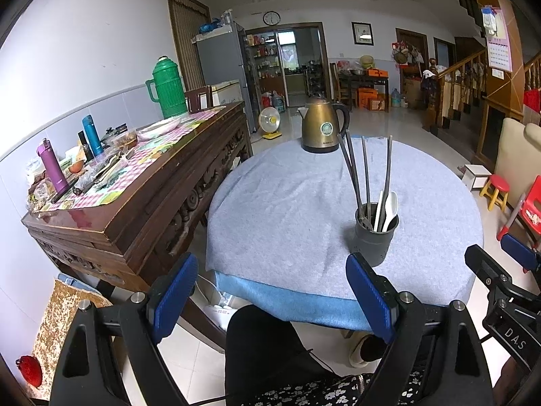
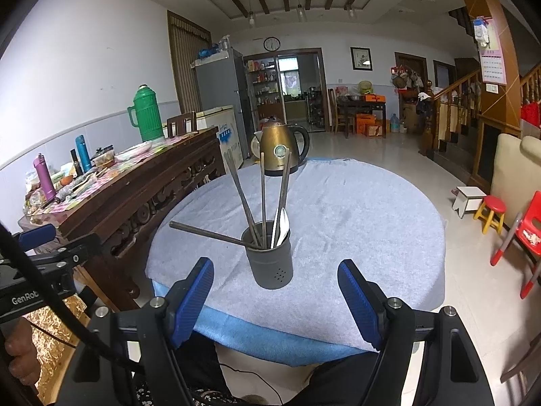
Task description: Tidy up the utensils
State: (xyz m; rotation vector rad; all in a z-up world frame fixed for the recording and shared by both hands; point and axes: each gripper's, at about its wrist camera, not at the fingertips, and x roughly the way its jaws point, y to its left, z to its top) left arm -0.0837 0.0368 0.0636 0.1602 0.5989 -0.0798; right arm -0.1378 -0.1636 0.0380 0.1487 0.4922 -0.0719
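Note:
A dark grey utensil cup stands near the front edge of the round table covered with a light blue cloth. Several dark chopsticks and white spoons stand in it; one chopstick leans far left. My left gripper is open and empty, held before the table's front edge, left of the cup. My right gripper is open and empty, just in front of the cup.
A brass electric kettle stands at the table's far edge. A wooden sideboard on the left carries a green thermos, bottles and dishes. Red and yellow stools and a red chair stand at the right.

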